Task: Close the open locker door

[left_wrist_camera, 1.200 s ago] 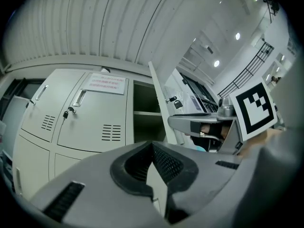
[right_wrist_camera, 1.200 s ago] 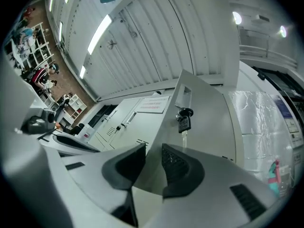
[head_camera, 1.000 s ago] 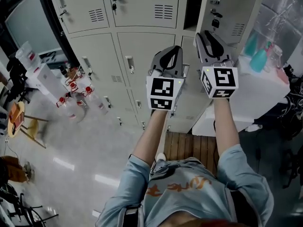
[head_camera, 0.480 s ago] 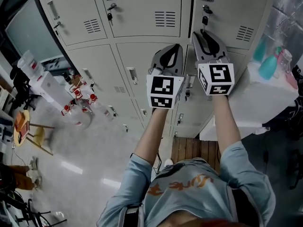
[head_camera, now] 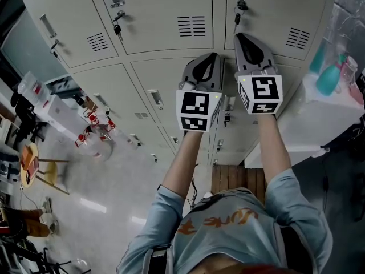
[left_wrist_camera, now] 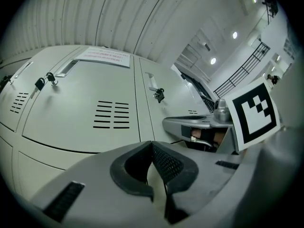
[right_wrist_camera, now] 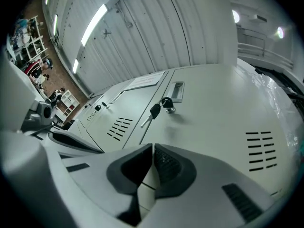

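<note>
**Both grippers shut at the lockers, right one at the upper right door**

You are holding both grippers up side by side in front of a bank of pale grey lockers (head_camera: 171, 73). Your left gripper (head_camera: 213, 57) points at the middle column. Its own view shows the jaws pressed together at the tips with nothing between them. Your right gripper (head_camera: 242, 37) reaches a little higher, and its jaws are likewise closed tip to tip and empty.

The locker door (head_camera: 285, 7) is the upper one in the right column. It has a key (head_camera: 236, 19) hanging from the lock near its left edge and vent slots (head_camera: 298, 37) toward its lower right. The tip of your right gripper sits at that door's left edge, just below the key. No view shows whether it touches the metal. In the right gripper view the door lies level with the neighbouring door (head_camera: 165, 16), with a thin seam running between the two. That neighbouring door carries a second key (head_camera: 117, 28) near its upper left corner.

To your right, a white counter (head_camera: 319, 119) stands against the lockers with a teal bottle (head_camera: 328, 76) on it. A wooden board (head_camera: 236, 178) lies on the floor at the foot of the lockers. Off to your left, a cluster of clear bottles with red caps (head_camera: 94, 131) stands on the grey floor.
</note>
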Tool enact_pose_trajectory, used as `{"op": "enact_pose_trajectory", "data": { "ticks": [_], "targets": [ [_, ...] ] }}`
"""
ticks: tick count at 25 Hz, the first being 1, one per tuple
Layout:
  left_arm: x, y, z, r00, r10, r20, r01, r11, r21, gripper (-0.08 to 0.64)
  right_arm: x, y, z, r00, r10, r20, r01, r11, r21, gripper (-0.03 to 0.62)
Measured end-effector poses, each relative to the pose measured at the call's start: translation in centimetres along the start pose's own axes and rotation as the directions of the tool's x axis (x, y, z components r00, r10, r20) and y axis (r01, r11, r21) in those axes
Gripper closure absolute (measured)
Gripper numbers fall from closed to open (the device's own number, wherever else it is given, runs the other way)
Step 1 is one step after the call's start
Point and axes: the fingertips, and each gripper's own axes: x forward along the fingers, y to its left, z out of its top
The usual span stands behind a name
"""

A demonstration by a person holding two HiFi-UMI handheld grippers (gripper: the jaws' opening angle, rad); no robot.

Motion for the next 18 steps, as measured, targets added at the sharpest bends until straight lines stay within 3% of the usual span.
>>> {"op": "enact_pose_trajectory", "data": {
  "ticks": [5,12,18],
  "targets": [
    [0.2,-0.4,-0.8,1.000,-0.011,-0.020,0.010,1.000,-0.006,0.541,0.0,-0.2,-0.1,1.000,-0.011,0.002,0.011,1.000,-0.008,0.560],
    [-0.7,-0.9,-1.5,0.999,-0.014,-0.042,0.013,1.000,-0.026,0.541,-0.9,0.1,0.6,0.997,0.051,0.053,-0.058,0.990,0.130,0.558],
    [-1.8,-3.1,-1.0,0.999,-0.026,-0.046,0.025,1.000,-0.016,0.541,-3.3,0.2,0.6,0.997,0.068,0.047,-0.074,0.987,0.139,0.558]
  ]
}}
